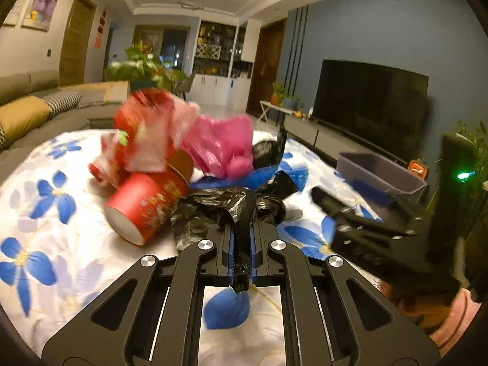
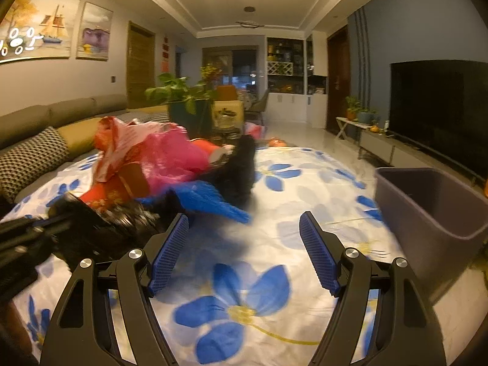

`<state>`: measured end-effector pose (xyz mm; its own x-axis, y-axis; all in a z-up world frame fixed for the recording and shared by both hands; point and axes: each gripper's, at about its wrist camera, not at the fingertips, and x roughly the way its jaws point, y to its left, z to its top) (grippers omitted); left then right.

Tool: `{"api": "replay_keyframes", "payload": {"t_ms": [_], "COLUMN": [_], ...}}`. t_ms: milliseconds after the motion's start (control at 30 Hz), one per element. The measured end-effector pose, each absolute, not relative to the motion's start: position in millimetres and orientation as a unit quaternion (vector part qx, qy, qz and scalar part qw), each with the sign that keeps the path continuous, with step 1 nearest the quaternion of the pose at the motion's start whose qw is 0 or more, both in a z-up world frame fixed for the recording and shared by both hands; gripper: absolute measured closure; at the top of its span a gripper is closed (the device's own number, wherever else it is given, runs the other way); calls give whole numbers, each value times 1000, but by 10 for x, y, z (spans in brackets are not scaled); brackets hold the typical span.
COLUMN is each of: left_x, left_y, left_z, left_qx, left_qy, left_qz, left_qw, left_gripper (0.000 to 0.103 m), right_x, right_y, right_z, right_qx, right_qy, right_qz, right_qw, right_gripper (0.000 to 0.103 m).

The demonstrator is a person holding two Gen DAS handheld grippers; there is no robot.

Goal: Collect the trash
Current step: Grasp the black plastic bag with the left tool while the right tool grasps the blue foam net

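Observation:
A heap of trash lies on the flowered tablecloth (image 1: 45, 213): a red paper cup (image 1: 143, 207) on its side, a pink plastic bag (image 1: 219, 143), a red-and-white wrapper (image 1: 143, 143), a blue bag (image 1: 262, 177) and a crumpled black plastic bag (image 1: 210, 210). My left gripper (image 1: 242, 228) is shut on a fold of the black bag. In the right wrist view the blurred heap (image 2: 170, 155) lies ahead to the left. My right gripper (image 2: 244, 218) stands open over bare cloth, nothing between its blue pads (image 2: 317, 250). It also shows dark and blurred in the left wrist view.
A grey-purple bin (image 2: 427, 201) stands at the table's right edge, also seen as the bin (image 1: 384, 170). A sofa with cushions (image 2: 33, 152) runs along the left. A TV on a low cabinet (image 2: 439, 103) fills the right wall. Potted plants (image 2: 180, 91) stand behind the table.

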<state>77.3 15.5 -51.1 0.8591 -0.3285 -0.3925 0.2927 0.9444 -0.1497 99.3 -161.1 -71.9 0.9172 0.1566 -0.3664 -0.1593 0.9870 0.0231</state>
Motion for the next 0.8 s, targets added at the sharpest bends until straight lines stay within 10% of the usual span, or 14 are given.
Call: {"api": "replay_keyframes", "payload": {"t_ms": [700,800], "left_x": [589,589], "left_y": [732,725], "left_z": [-264,-270], "left_qx": [-75,-75], "left_qy": [177,177], "left_qz": [-91,-91], "left_qw": [977,977], "left_gripper": [96,96], "right_x": [1728,1757], "right_y": [-1242,-1212], "right_z": [-1049,-1080], "right_qx": [-28,-39], "right_qy": [316,322], "right_qz": [81,82], "right_qw": [945,943], "right_gripper": [24,51]}}
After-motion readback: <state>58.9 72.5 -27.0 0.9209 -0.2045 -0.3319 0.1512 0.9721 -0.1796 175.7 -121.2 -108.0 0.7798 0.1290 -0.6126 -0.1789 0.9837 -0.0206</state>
